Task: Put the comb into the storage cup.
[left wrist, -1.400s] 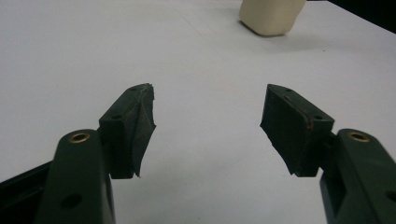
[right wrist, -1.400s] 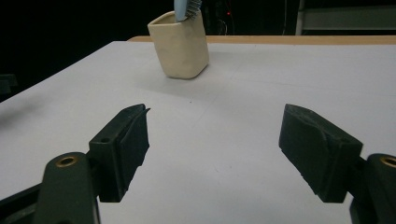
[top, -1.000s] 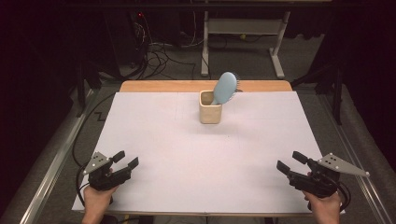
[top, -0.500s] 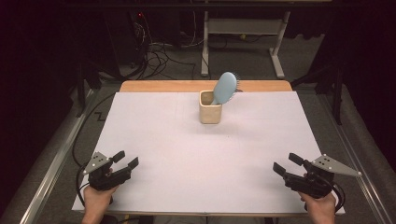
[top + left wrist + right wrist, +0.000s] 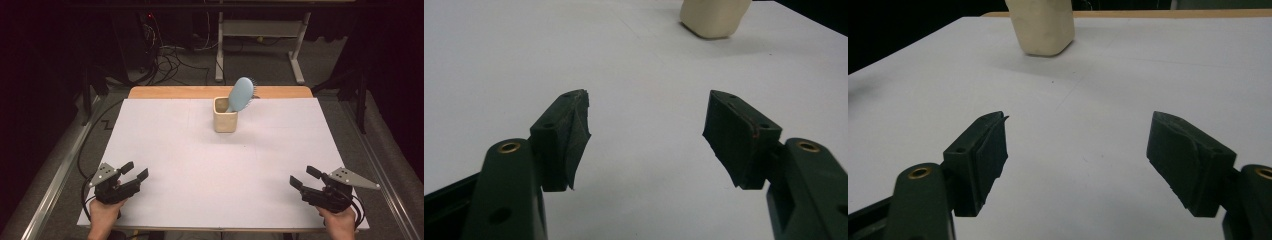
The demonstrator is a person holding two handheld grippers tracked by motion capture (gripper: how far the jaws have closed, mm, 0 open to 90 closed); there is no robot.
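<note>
A cream square cup [image 5: 225,121] stands upright near the far middle of the white table [image 5: 200,165]. A light blue hairbrush [image 5: 241,94] leans in it, head up and tilted right. My left gripper [image 5: 136,170] rests low at the near left corner, open, with nothing between its jaws. At the near right corner my right gripper [image 5: 304,176] is open and empty too. The cup's base [image 5: 714,19] lies far ahead in the left gripper view, beyond the open gripper [image 5: 646,127]. In the right gripper view the cup [image 5: 1042,27] stands ahead and left of the open gripper [image 5: 1078,150].
The white sheet covers the table, with a wooden edge [image 5: 200,92] showing at the far side. Metal rails [image 5: 57,175] run along both sides. Cables [image 5: 172,57] and a desk frame [image 5: 260,30] lie on the floor beyond the table.
The right gripper has drifted a little toward the near edge. The left gripper, cup and brush have kept still.
</note>
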